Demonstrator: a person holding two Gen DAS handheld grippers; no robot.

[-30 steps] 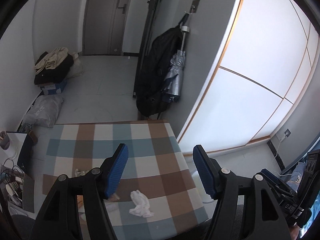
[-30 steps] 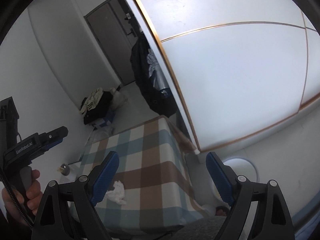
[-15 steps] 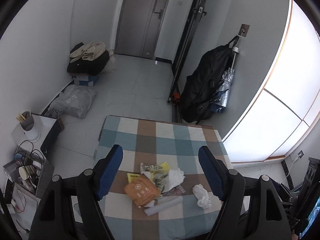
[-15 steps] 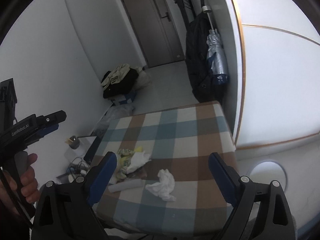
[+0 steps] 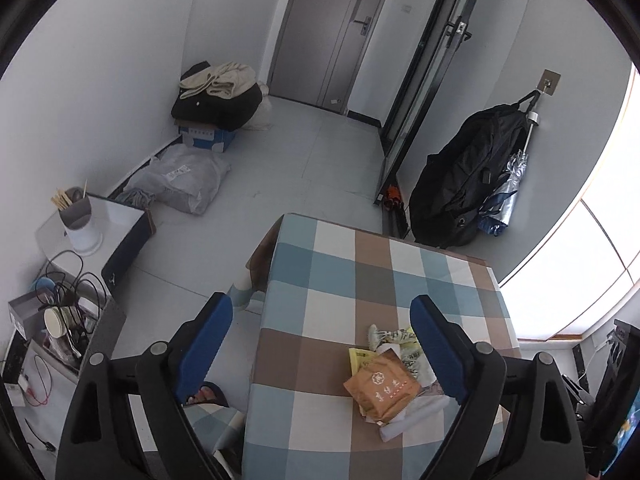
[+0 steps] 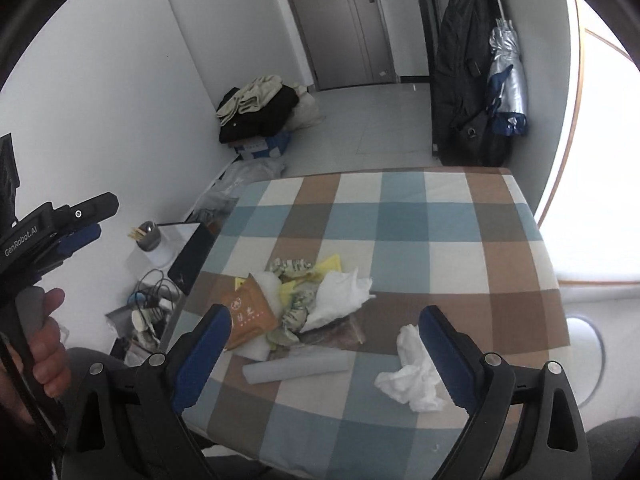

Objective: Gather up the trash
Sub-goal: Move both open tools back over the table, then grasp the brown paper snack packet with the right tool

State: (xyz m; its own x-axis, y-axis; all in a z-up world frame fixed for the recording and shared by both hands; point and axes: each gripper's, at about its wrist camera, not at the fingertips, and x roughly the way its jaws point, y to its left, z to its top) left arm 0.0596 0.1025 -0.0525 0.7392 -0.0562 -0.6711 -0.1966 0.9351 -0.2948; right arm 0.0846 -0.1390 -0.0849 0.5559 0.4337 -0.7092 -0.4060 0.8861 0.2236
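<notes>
Crumpled white tissue (image 6: 412,376) is lying lower right on the checked-cloth bench (image 6: 400,216), beside the orange snack packet (image 6: 248,316): light, soft, pinch its bulk. Right claw (image 6: 322,344) is hanging released, empty; left claw (image 5: 320,344) is opening, empty.

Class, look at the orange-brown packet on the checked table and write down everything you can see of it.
The orange-brown packet is a flat, roughly square pouch that looks like paper or foil, printed with a pale round emblem and a few characters. It lies tilted at the left edge of the trash heap on the checked tablecloth, over white padding and against a yellow wrapper. It looks sealed and uncrushed. Neither gripper touches it.
</notes>
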